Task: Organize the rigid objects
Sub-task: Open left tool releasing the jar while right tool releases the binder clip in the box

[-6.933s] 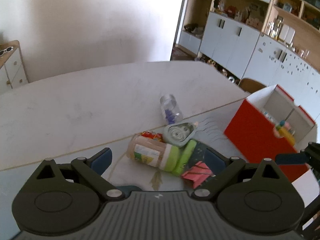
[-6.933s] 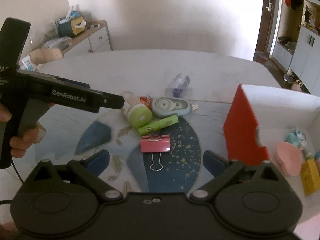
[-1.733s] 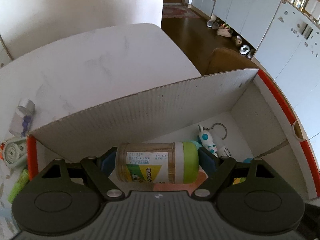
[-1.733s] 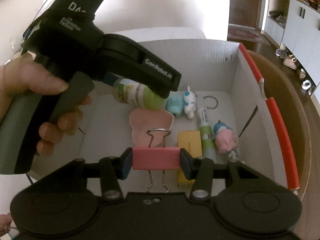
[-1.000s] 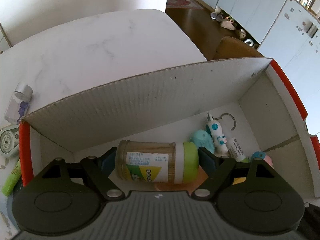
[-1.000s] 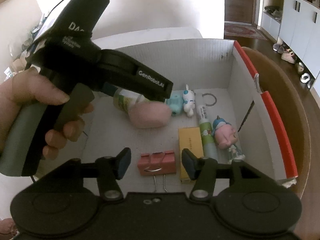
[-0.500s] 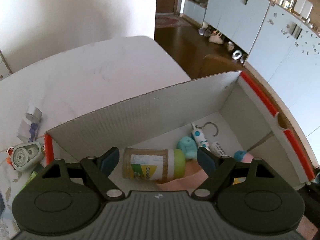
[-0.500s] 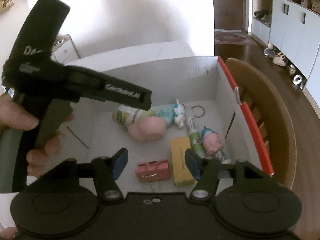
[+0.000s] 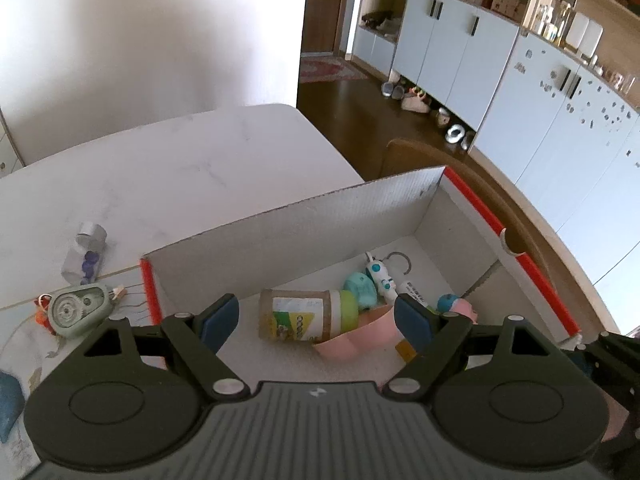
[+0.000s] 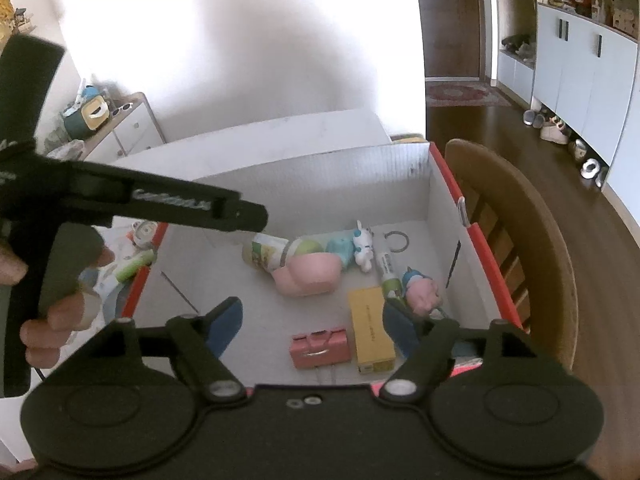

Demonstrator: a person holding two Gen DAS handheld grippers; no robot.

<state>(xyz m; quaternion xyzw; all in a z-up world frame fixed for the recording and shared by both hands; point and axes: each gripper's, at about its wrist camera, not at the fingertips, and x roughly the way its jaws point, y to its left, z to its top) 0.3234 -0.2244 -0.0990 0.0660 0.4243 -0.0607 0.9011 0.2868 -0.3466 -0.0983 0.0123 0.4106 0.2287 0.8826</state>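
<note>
Above the red-edged cardboard box [image 9: 472,196], the left gripper [image 9: 316,316] hangs with its blue-padded fingers [image 9: 218,320] spread and nothing between them, and the right gripper [image 10: 308,320] is likewise parted and empty over the box's near end; the task's rigid objects lie partly inside, partly out on the white table [image 9: 160,168]. Counted inside: one green-capped jar [image 9: 308,314] on its side, touching one pink dish [image 10: 310,274], one teal figure [image 9: 362,288], one white keychain toy [image 10: 362,248] with its ring, one glue-stick-like tube [image 10: 386,270], one pink-and-blue figure [image 10: 420,288], one yellow pack [image 10: 370,330] and one pink binder clip [image 10: 320,346]. Outside, just beyond the box's left wall: one correction-tape dispenser [image 9: 78,310], one clear vial [image 9: 84,254] with blue beads, one green marker [image 10: 134,262], one small orange-red item [image 9: 42,314], too small to name. The likely risks: the jar, round and propped against the dish, could roll if the box is bumped; either gripper swinging out low could catch the thin cardboard wall and shove the box toward the table edge beside the wooden chair [image 10: 516,216]; the vial could roll away under a careless grab
</note>
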